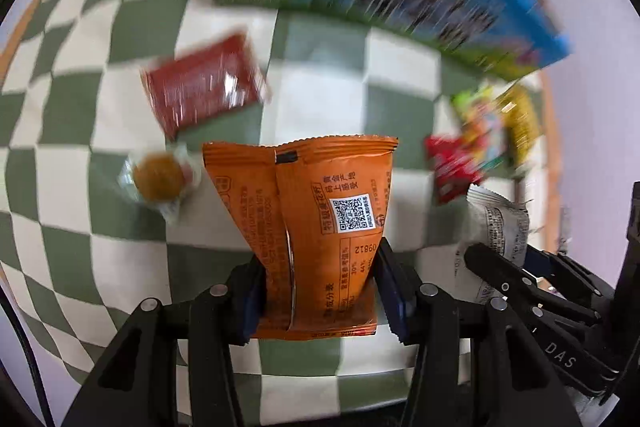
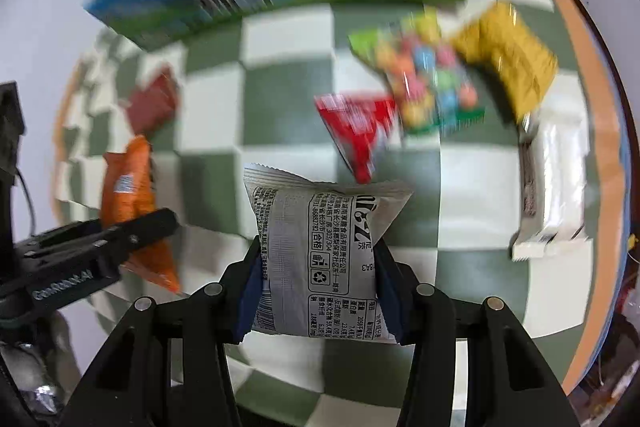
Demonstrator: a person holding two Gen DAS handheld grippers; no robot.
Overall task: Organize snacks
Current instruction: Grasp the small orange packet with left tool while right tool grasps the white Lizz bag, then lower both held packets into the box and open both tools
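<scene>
Checkered cloth spreads below us. Our left gripper pinches the orange packet low down, our right gripper the grey packet — both aloft, light, crinkly, likely slippery, so we grip mid-body.

The orange crinkled plastic snack packet has a satin sheen and a serrated top seam. It sits between blue rubbery pads on the matt black plastic left hand-held gripper. Ahead of it, a green-and-cream checked cloth looks soft and matt. The silver-grey foil packet looks glossy and creased.
</scene>
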